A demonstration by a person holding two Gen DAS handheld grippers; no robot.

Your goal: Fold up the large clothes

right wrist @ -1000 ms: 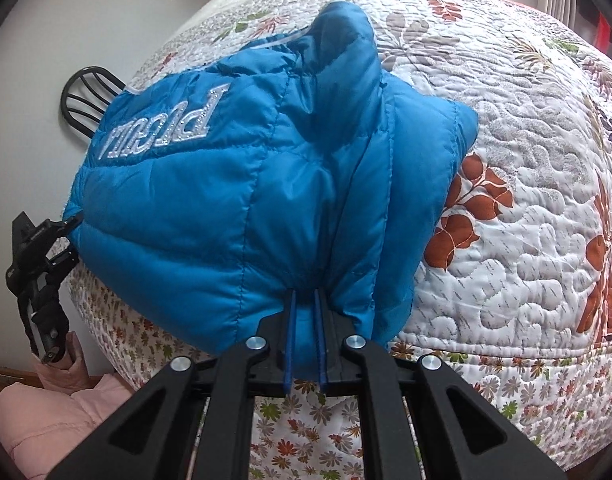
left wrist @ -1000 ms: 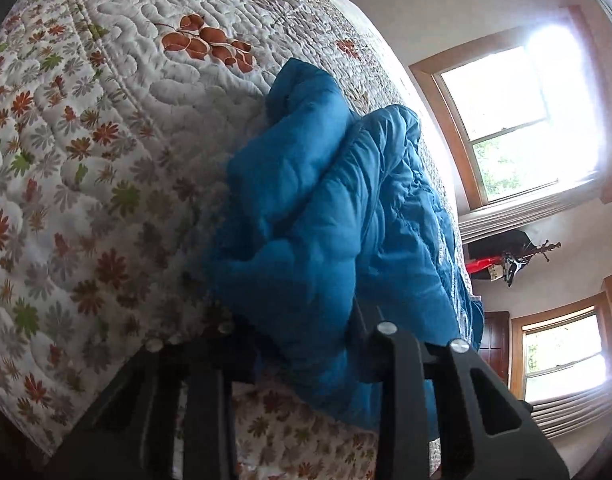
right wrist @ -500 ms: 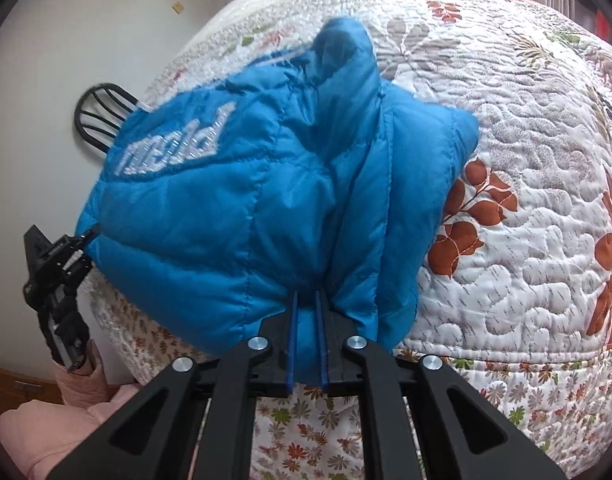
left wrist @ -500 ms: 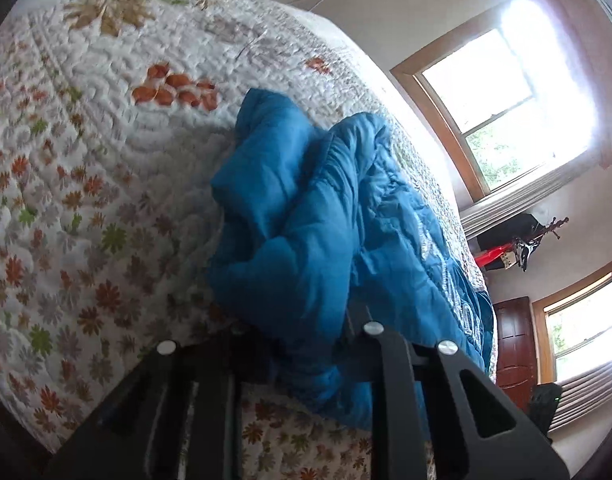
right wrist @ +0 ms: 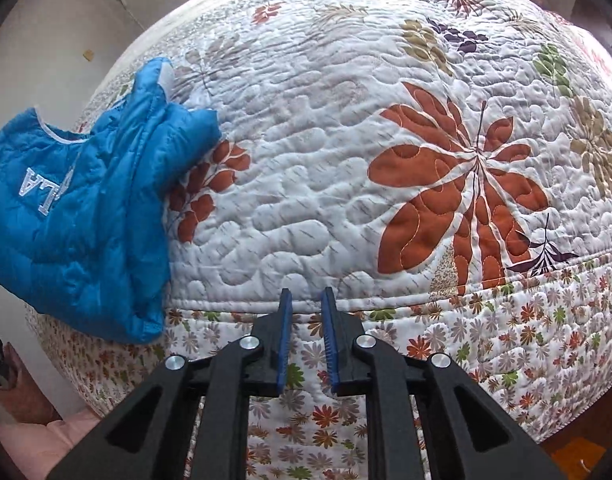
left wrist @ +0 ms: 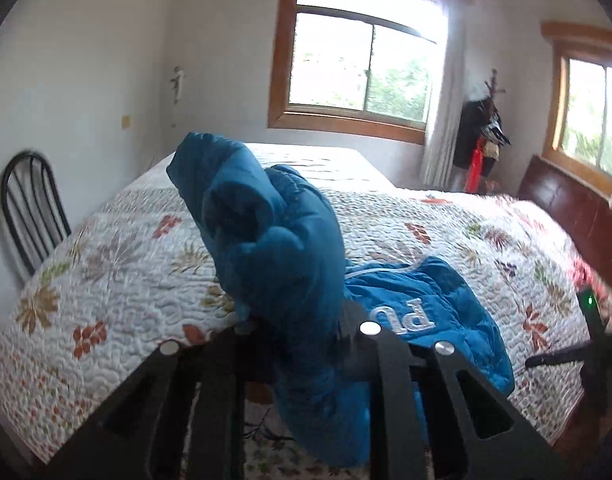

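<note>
A blue puffer jacket (left wrist: 282, 264) with white lettering lies at the near edge of a quilted floral bed (left wrist: 118, 264). My left gripper (left wrist: 298, 328) is shut on a bunched fold of the jacket and holds it raised; its fingertips are hidden in the fabric. The rest of the jacket (left wrist: 425, 312) lies flat to the right. In the right wrist view the jacket (right wrist: 82, 208) lies at the left, draped over the bed edge. My right gripper (right wrist: 306, 300) is slightly open and empty, apart from the jacket, over the bed's front edge (right wrist: 385, 304).
A black metal chair (left wrist: 30, 208) stands left of the bed by the wall. A dark wooden headboard (left wrist: 577, 208) and a coat stand (left wrist: 481, 136) are at the right. Pink fabric (right wrist: 38, 436) lies on the floor below the bed's corner.
My right gripper has let go of the jacket and moved right, away from it. My left gripper has swung up and round with the fold still in it.
</note>
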